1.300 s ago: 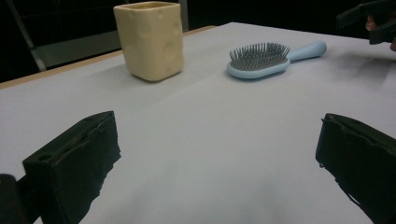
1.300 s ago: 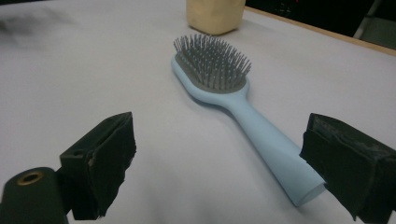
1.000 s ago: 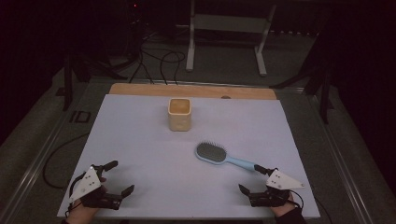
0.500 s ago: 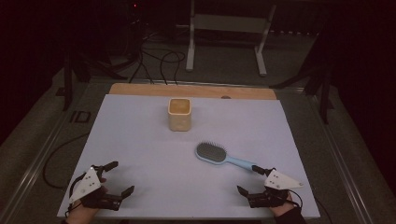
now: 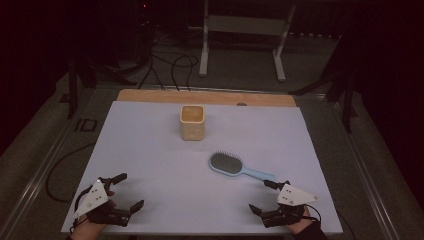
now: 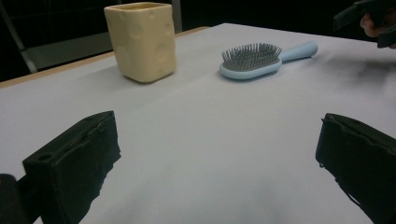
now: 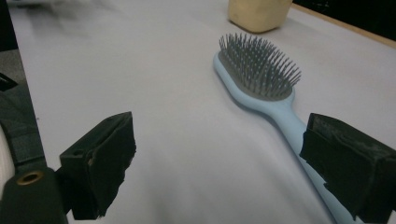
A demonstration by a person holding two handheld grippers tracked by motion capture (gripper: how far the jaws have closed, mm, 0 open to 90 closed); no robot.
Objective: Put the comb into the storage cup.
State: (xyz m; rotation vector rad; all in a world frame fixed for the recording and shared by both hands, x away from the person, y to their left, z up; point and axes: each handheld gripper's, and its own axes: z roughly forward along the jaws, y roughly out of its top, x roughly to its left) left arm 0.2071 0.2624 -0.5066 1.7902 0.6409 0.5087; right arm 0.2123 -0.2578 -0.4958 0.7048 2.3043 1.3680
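White table [image 5: 150,150]: hairbrush [image 5: 235,166] near right tool [image 5: 262,197]; yellow cup [image 5: 192,121] beyond.

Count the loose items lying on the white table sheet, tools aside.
2. A yellow cup stands upright near the far middle of the sheet; a blue hairbrush lies bristles up closer in, its handle pointing toward the right tool. Nothing appears hidden.
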